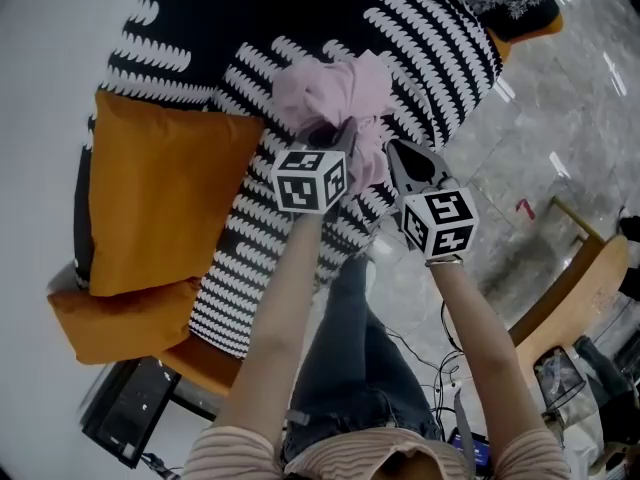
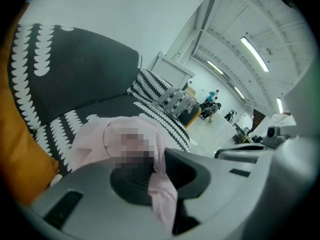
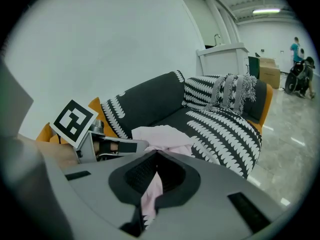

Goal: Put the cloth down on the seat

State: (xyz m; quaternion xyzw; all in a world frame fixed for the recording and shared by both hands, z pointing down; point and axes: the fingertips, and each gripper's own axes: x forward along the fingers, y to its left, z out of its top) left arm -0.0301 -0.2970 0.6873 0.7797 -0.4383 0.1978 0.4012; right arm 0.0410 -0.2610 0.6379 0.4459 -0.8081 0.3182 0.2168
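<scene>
A bunched pale pink cloth (image 1: pixel 331 92) hangs just over the sofa seat (image 1: pixel 425 68), which wears a black cover with white leaf stripes. My left gripper (image 1: pixel 338 136) is shut on the cloth's near side, and pink folds (image 2: pixel 95 141) spill out past its jaws (image 2: pixel 157 159). To its right, my right gripper (image 1: pixel 393 151) is shut on a hanging edge of the same cloth (image 3: pixel 161 134). A strip of pink runs down between its jaws (image 3: pixel 156 156). The left gripper (image 3: pixel 107 146) shows beside it, with its marker cube.
An orange cushion (image 1: pixel 165 193) lies on the seat to the left. A fringed striped pillow (image 3: pixel 232 91) sits at the sofa's far end. Grey marble floor (image 1: pixel 540 158) lies to the right, with a wooden frame (image 1: pixel 580 278) and cables. A black device (image 1: pixel 125 408) stands lower left.
</scene>
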